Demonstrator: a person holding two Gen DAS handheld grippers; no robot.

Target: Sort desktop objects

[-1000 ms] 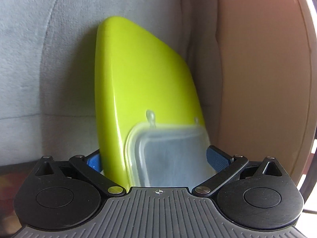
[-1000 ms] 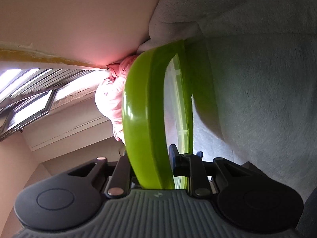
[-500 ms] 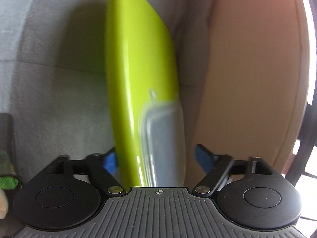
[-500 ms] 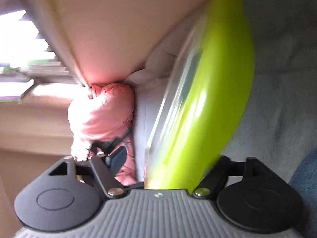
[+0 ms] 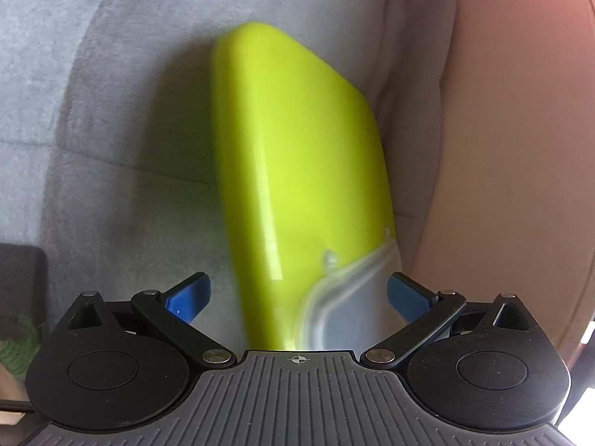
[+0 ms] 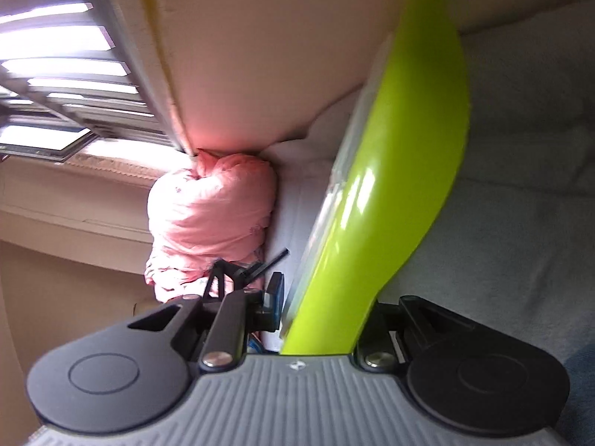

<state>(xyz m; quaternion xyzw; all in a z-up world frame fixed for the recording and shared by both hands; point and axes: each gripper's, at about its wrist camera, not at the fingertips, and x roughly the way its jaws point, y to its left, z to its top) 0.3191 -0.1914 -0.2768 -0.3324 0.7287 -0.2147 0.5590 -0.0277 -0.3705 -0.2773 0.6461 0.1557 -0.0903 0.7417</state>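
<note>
While right gripper (image 6: 319,308) clamps green tray (image 6: 401,171), left gripper (image 5: 297,293) straddles it

The left gripper (image 5: 297,297) tilts downward with its blue pads spread wide, not pressing anything. The right gripper (image 6: 323,301), rolled sideways, has just been closing and is clamped tight.

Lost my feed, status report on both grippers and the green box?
Right gripper shut on green box. Left gripper open around it, fingers apart. Nothing in the way.

Home (grey sofa (image 5: 111,130), window (image 6: 63,85)).
</note>
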